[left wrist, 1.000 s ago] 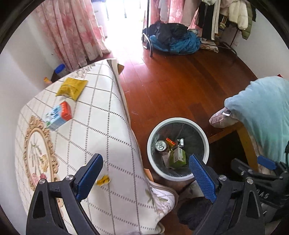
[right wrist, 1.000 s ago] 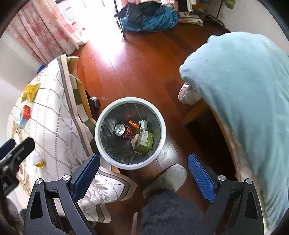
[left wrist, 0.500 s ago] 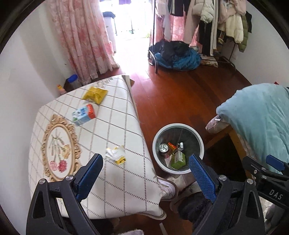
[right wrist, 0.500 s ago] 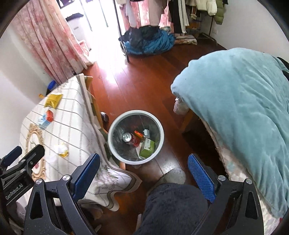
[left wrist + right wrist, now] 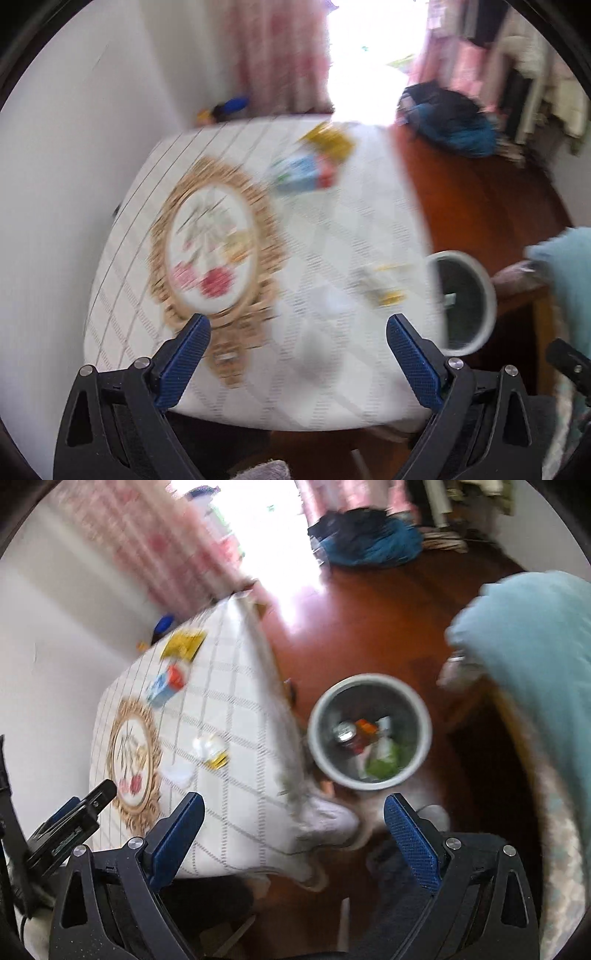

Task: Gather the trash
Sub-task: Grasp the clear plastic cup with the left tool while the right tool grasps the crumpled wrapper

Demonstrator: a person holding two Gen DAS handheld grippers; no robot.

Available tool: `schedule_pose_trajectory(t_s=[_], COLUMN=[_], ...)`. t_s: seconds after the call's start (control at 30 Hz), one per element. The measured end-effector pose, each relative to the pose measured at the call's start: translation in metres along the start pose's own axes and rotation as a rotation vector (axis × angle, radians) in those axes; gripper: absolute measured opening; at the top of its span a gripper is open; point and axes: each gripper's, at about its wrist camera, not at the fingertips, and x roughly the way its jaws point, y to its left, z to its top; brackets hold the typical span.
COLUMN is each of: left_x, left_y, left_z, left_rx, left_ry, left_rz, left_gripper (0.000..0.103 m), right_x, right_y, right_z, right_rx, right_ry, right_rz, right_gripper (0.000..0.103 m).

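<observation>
We are holding both the left claw [image 5: 297, 345] and the right claw [image 5: 293, 825] wide open and empty, hovering over the worktop [image 5: 240, 686] where a crumpled wrapper [image 5: 212, 751] is lying near the bin [image 5: 369, 731].

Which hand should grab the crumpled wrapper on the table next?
Probably left. The left tool is open over the table, facing the crumpled wrapper. The right tool, also open, points more toward the bin.
</observation>
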Motion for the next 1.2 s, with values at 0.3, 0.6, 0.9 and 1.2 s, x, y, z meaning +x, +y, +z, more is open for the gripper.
schedule_pose_trajectory(t_s=[0.3,0.6,0.9,1.2], left_x=[0.093,0.129,0.132,0.097], left_y=[0.057,0.064,0.063,-0.001], left_z=[-0.020,-0.018,-0.018,-0.003], left_rx=[-0.078,-0.088,-0.088,0.031], left_ry=[0.157,0.209,0.221,0.135], left_rz=[0.098,0.081,0.064,-0.110], left_gripper=[0.097,0.097,0.097,0.097], right_x=[0.129,0.198,0.202,0.166], right_y=[0.078,0.119,0.125,0.063], right_z=[0.016,0.042,0.042,0.037], right_rx=[-0.104,-0.223,-0.283,-0.084], right_ry=[0.140,0.165,0.147,0.122], right_rz=[0.037,-0.009,-0.011,0.020], right_gripper=[0.099,0.081,0.041,0.041])
